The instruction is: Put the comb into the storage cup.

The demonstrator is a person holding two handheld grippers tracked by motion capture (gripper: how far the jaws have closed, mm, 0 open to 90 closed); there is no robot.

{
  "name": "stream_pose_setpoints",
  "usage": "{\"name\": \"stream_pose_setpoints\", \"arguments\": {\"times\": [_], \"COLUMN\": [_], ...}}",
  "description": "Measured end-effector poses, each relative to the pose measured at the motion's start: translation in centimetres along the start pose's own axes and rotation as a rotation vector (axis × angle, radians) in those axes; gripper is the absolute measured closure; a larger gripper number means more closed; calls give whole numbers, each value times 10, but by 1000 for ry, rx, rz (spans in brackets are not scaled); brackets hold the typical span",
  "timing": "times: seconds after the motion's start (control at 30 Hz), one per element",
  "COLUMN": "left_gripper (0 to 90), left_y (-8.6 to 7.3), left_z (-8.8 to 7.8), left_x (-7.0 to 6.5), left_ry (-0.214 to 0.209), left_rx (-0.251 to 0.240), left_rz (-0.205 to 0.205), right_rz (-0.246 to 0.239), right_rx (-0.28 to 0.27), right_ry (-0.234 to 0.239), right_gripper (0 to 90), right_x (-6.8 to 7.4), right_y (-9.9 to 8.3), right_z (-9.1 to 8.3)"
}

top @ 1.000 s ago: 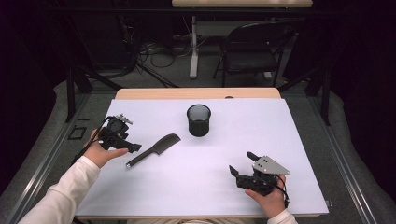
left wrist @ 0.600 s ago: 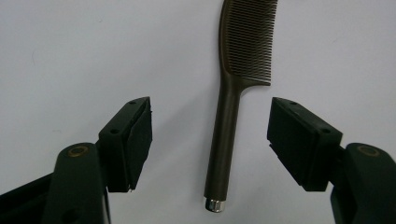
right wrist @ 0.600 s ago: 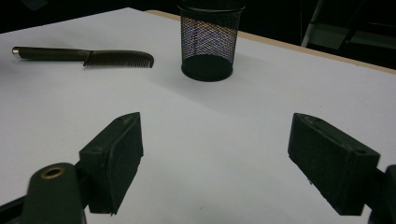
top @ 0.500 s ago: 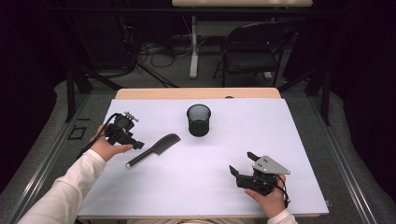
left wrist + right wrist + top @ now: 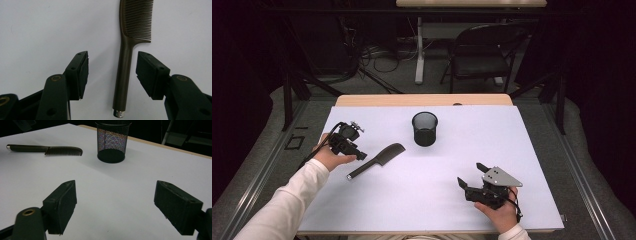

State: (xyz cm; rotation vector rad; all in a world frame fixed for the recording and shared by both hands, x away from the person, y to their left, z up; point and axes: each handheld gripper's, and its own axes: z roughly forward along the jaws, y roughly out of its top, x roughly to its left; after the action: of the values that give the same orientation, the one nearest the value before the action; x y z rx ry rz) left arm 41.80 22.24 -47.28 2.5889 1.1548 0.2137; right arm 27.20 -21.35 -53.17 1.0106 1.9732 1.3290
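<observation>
This looks like a lab or a recording studio, not a home. A white rectangular table top [image 5: 492, 150] stands on a grey carpet floor [image 5: 397, 82], with black curtains [image 5: 602, 60] around it. Behind it there is a black metal folding chair [image 5: 477, 55], loose black cables [image 5: 367, 55] on the floor, and the white metal leg of a second table [image 5: 419, 50].

Left claw [image 5: 360, 156] at the comb [image 5: 377, 161] handle, near mesh cup [image 5: 425, 129].
</observation>
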Motion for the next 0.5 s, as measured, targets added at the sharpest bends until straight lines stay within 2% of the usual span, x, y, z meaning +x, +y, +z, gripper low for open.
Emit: {"name": "stream_pose_setpoints", "arguments": {"times": [0.13, 0.27, 0.5], "left_gripper": [443, 448, 482], "left_y": [1, 1, 3], "left_z": [5, 9, 14], "left_x": [1, 1, -1], "left_ry": [2, -4, -18], "left_rx": [22, 47, 50], "left_rz": [8, -2, 1], "right_rz": [1, -3, -4], "right_rx": [-2, 0, 1], "right_ry": [0, 2, 4], "right_gripper": [182, 184, 186], "right_x": [0, 0, 0], "right_y": [0, 0, 0], "right_z": [0, 0, 0]}}
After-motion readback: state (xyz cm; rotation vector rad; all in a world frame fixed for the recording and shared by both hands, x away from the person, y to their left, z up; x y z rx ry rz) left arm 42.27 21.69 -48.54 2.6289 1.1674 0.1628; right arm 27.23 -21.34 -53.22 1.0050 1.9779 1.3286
